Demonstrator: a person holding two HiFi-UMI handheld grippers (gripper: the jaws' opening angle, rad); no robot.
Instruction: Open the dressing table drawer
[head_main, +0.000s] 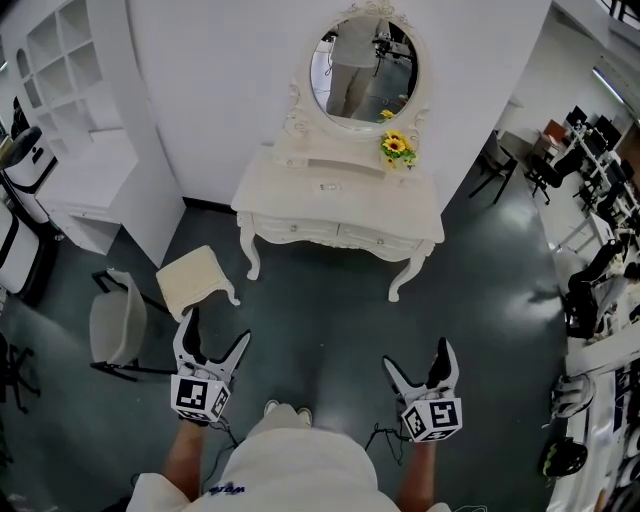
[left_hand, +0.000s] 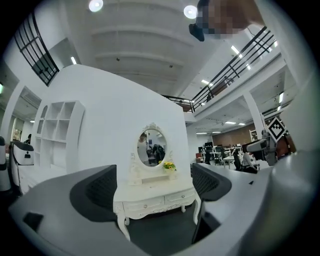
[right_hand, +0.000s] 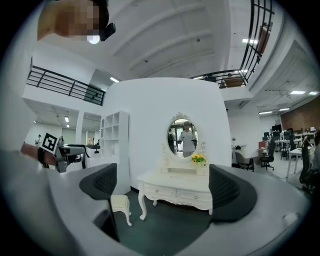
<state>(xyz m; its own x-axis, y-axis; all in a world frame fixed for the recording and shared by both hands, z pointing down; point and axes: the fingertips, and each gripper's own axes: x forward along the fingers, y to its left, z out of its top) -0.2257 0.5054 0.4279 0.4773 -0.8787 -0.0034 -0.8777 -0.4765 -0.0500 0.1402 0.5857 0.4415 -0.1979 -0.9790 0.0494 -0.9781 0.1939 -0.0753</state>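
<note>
A white dressing table (head_main: 300, 195) with an oval mirror (head_main: 363, 70) stands against the white wall ahead. Its front has a left drawer (head_main: 293, 227) and a right drawer (head_main: 378, 240), both closed. My left gripper (head_main: 217, 328) is open and empty, well short of the table. My right gripper (head_main: 417, 357) is likewise open with nothing between its fingers. In the left gripper view the table (left_hand: 155, 197) shows between the spread jaws of the left gripper (left_hand: 154, 182). The right gripper view frames the table (right_hand: 175, 181) the same way between the jaws of the right gripper (right_hand: 162, 186).
A small white stool (head_main: 197, 280) stands left of the table, with a grey chair (head_main: 115, 328) beyond it. Yellow flowers (head_main: 397, 148) sit on the tabletop's right. A white shelf unit (head_main: 80, 120) is at far left, office chairs (head_main: 600, 270) at right. Dark floor lies between me and the table.
</note>
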